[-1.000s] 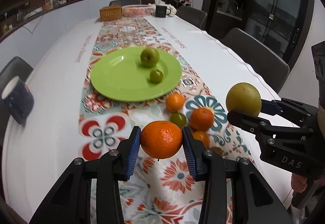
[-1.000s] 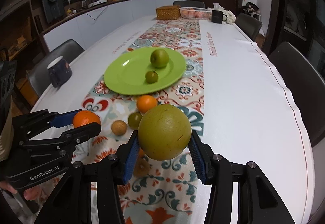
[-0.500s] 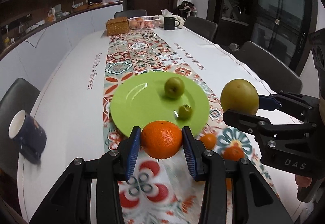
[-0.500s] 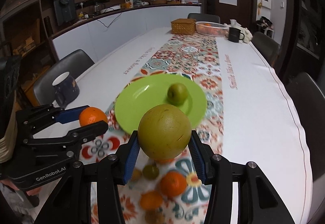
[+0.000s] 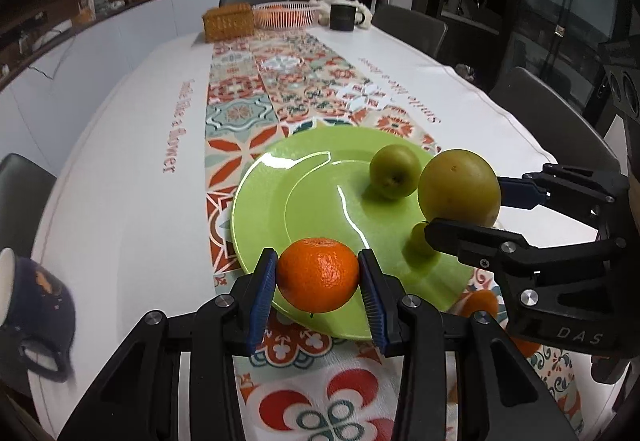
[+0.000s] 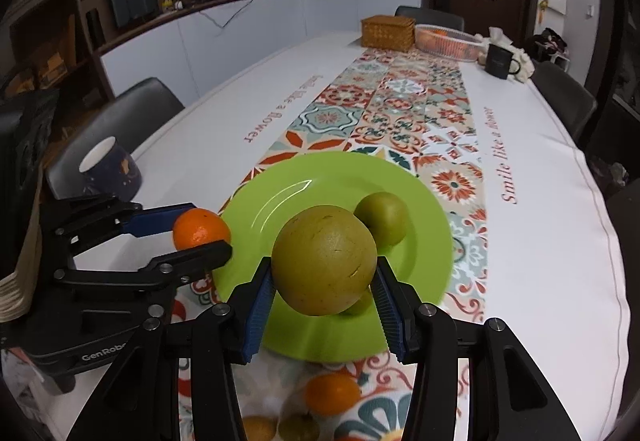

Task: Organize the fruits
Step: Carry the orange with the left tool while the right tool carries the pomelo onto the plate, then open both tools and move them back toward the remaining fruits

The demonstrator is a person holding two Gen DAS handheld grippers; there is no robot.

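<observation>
Two fruits held over the green plate (image 5: 280,201)

The round orange (image 5: 318,275), stem end seemingly downward, is pinched by the left gripper (image 5: 318,281); the right gripper (image 6: 324,281) clamps a larger yellow-green fruit (image 6: 324,265) beside a green apple (image 6: 382,217).

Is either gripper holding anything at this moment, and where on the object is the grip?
Both are. The left gripper clamps an orange mandarin across its sides; the right gripper clamps a large yellow-green pear across its widest part, over the green plate.

Both wrist views look forward and down over their claws, sharing the nearby green plate (image 5: 272,201) (image 6: 432,241).
</observation>
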